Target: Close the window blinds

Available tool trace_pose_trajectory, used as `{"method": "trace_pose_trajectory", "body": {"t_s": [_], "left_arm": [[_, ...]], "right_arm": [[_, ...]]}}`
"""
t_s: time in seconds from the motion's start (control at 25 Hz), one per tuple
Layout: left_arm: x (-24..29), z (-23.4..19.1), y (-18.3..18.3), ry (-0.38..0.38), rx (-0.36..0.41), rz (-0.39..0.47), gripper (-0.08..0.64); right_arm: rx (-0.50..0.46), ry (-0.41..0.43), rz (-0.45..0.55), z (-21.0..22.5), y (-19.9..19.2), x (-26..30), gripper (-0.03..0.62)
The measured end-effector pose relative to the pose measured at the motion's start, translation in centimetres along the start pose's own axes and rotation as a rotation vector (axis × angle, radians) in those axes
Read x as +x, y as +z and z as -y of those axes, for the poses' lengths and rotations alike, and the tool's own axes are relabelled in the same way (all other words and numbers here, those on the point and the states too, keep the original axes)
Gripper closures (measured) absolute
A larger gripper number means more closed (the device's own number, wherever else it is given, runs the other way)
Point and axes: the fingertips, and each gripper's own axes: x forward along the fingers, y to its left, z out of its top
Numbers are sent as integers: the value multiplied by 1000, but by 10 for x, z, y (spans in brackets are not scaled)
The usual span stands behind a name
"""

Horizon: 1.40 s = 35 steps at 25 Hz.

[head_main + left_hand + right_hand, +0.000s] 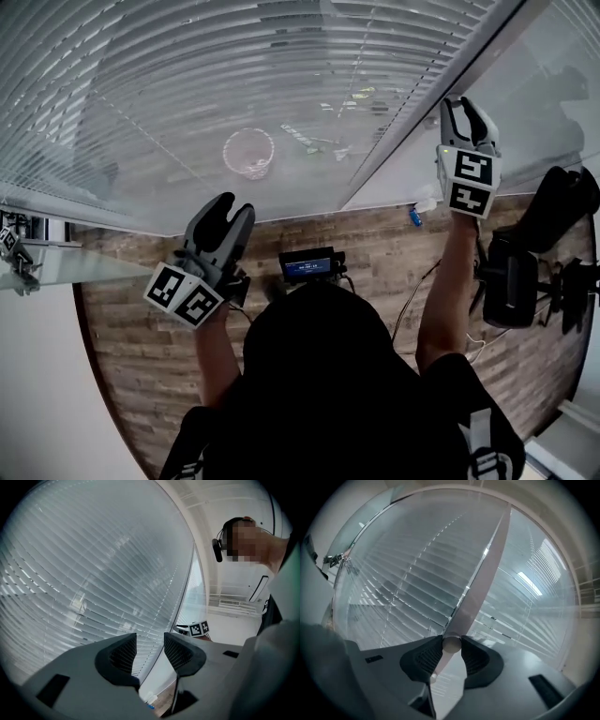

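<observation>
The slatted blinds (234, 75) hang over the window in front of me, and their slats lie partly open, so the outside shows through. A pale frame post (422, 103) divides the two panes. Raised beside that post, my right gripper (466, 111) is shut on the round end of the blinds' tilt wand (451, 644), which sits between its jaws (451, 645) with the blinds (417, 588) behind it. My left gripper (225, 208) is lower and to the left, open with nothing in it. The left gripper view shows its jaws (150, 641) apart, facing the blinds (93, 573).
A small device with a lit screen (307, 264) lies on the wooden floor (141, 328) below the window. A blue-capped bottle (414, 216) stands by the sill. Black gear and cables (511, 281) crowd the right. A glass shelf (66, 264) juts in at the left.
</observation>
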Motion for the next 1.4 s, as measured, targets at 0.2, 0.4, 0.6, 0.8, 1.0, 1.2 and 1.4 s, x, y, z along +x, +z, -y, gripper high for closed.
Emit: {"method": "trace_pose_trajectory", "body": {"t_s": [0.2, 0.4, 0.6, 0.8, 1.0, 1.2, 1.4], "left_arm": [[2, 1, 3, 2, -5, -3, 367], [4, 3, 2, -10, -2, -6, 367], [6, 5, 3, -21, 3, -10, 367], [9, 4, 0, -31, 4, -10, 367], [0, 2, -5, -13, -7, -21, 367], [3, 1, -4, -17, 2, -14, 367], [4, 1, -4, -14, 7, -16, 367]], "right_arm": [[187, 40, 16, 8, 1, 2, 462], [542, 136, 61, 11, -2, 1, 463], [784, 212, 102, 12, -1, 1, 463], [965, 275, 140, 13, -2, 3, 463], [1042, 313, 138, 4, -9, 1, 463], [828, 255, 126, 1, -12, 2, 462], [171, 23, 44, 2, -12, -5, 445]]}}
